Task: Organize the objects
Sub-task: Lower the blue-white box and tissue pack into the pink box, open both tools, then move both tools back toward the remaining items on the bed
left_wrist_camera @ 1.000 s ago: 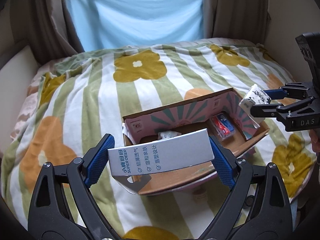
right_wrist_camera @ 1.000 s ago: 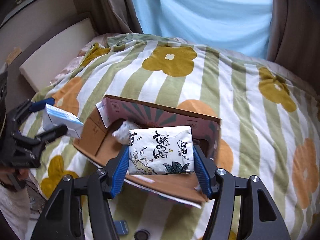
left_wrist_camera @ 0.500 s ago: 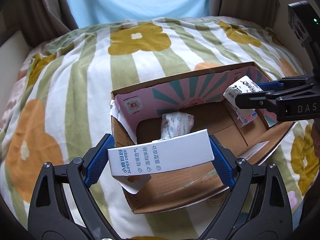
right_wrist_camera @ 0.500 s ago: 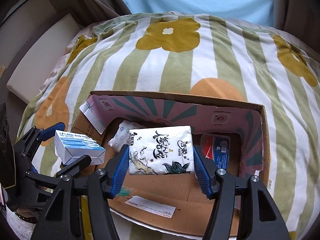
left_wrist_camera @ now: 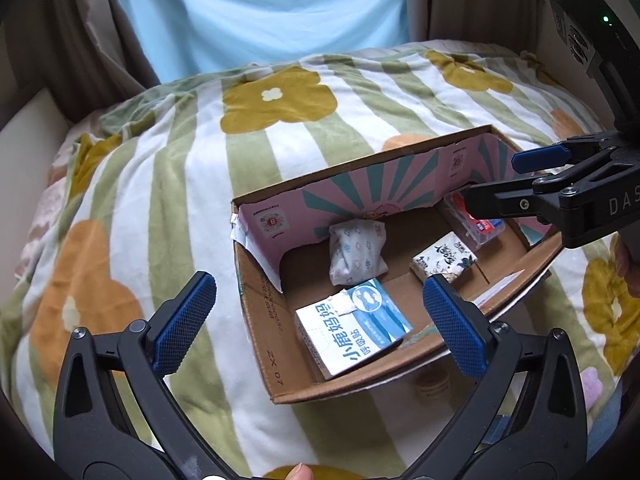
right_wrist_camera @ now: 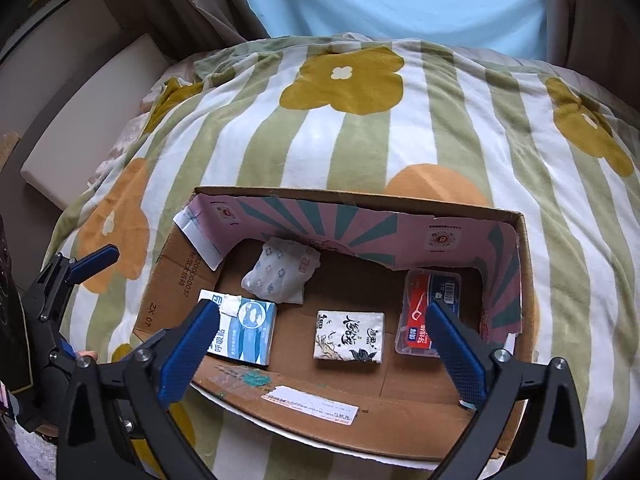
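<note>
An open cardboard box (left_wrist_camera: 264, 344) (right_wrist_camera: 400, 200) lies on the bed. Inside it lie a blue-and-white carton (left_wrist_camera: 354, 330) (right_wrist_camera: 248, 330), a white tissue pack with black ink art (left_wrist_camera: 445, 261) (right_wrist_camera: 349, 340), a soft floral-print pack (left_wrist_camera: 357, 250) (right_wrist_camera: 282, 276) and a clear case with a red label (left_wrist_camera: 482, 226) (right_wrist_camera: 428, 312). My left gripper (left_wrist_camera: 320, 322) (right_wrist_camera: 86, 262) is open and empty above the box's near left. My right gripper (right_wrist_camera: 324, 354) (left_wrist_camera: 504, 180) is open and empty above the box's right part.
The bed carries a green-and-white striped blanket with yellow and orange flowers (left_wrist_camera: 168, 184) (right_wrist_camera: 360, 120). Curtains and a light blue window (left_wrist_camera: 260, 8) stand behind it. A pale bed frame (right_wrist_camera: 88, 120) runs along the left.
Both grippers have opened. The blue-and-white carton has dropped from the left gripper into the box, and the tissue pack has dropped from the right gripper onto the box floor.
</note>
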### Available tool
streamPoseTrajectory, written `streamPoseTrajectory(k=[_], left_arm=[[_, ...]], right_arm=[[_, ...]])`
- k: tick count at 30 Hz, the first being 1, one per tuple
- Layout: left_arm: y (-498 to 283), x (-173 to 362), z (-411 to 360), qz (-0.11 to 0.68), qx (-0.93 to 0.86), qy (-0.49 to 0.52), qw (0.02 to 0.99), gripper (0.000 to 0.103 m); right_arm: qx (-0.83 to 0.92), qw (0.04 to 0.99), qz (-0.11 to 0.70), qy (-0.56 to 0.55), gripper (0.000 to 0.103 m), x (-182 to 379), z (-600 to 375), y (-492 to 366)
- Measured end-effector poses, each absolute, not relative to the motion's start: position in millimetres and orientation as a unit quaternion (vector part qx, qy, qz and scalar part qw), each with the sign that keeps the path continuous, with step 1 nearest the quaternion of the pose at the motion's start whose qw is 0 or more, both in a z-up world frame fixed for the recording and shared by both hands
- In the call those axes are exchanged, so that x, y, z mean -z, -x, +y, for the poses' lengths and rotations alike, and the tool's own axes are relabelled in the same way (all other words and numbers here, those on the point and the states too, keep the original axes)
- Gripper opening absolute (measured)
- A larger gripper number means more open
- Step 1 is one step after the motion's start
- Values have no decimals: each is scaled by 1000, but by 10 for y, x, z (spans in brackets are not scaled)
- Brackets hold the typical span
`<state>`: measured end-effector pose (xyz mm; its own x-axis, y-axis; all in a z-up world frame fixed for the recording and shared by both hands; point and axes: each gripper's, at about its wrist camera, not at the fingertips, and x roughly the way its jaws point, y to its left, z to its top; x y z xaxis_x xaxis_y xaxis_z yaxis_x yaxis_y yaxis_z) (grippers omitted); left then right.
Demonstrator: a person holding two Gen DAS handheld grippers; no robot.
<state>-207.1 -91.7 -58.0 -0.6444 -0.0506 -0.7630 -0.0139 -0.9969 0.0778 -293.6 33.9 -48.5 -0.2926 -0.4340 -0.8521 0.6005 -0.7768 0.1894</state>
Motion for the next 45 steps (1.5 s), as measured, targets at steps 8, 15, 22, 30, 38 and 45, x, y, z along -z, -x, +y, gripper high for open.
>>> streamPoseTrajectory(k=[8,15,22,30,38,45], left_arm=[[1868,291,-826,-40,918,-394,9,103],[1571,1,-771,-31,929,-368,11,103],[1120,-174,-615,-23,940,-341,14,103],[669,202,-271,-7,937,-349,0,103],[453,893,93,-1,918,-396,-26,103],[384,1355,241,1,904,-425,-34,102]], right_arm=[[832,317,81,-448,102,69,506,2705],[856,320,77,-398,102,-302,788,2370],[878,316,84,-350,102,-512,1200,1833],[887,275,106,-357,102,-82,1613,1330],[874,243,133,-398,102,752,1830,901],[866,235,171,-408,102,1277,1860,554]])
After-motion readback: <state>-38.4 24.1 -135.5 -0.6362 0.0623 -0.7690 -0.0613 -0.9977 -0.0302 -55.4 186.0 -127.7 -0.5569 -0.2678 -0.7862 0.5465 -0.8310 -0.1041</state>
